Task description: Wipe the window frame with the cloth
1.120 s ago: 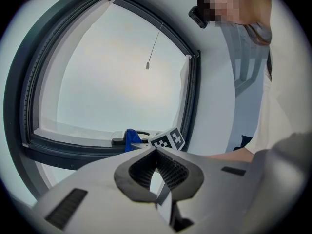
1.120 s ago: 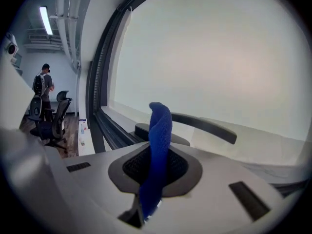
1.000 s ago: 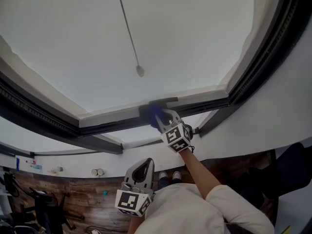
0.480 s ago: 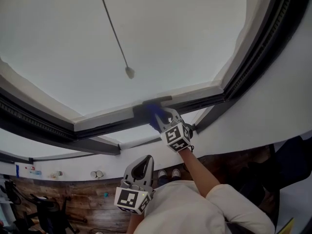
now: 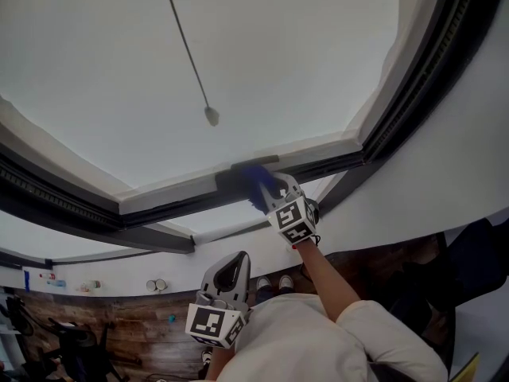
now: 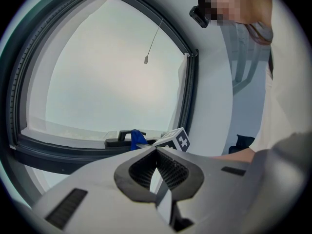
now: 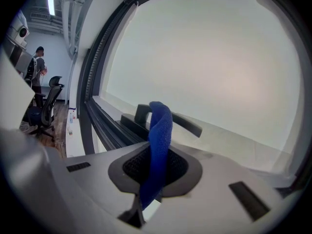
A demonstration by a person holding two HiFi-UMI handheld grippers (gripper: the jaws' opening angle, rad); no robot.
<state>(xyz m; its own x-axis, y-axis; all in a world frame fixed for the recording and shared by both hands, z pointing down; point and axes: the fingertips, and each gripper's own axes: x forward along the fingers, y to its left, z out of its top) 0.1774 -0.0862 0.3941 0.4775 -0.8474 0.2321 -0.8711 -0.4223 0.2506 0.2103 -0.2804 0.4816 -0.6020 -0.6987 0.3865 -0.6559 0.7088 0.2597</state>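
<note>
One cloth [image 5: 256,183], slid slightly right along frame [image 5: 175,208]

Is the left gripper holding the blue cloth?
No, the blue cloth is pinched in the right gripper, while the left gripper is shut on nothing.

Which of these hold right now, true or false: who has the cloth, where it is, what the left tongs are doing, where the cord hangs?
1. The right tongs are shut on the blue cloth. True.
2. The cloth is up at the lower window frame, by the dark handle. True.
3. The left tongs grip a second cloth. False: they are shut with nothing between them, held low by the person's torso.
4. In the head view, the cord weight hangs right of the right tongs. False: it hangs above and to their left.
</note>
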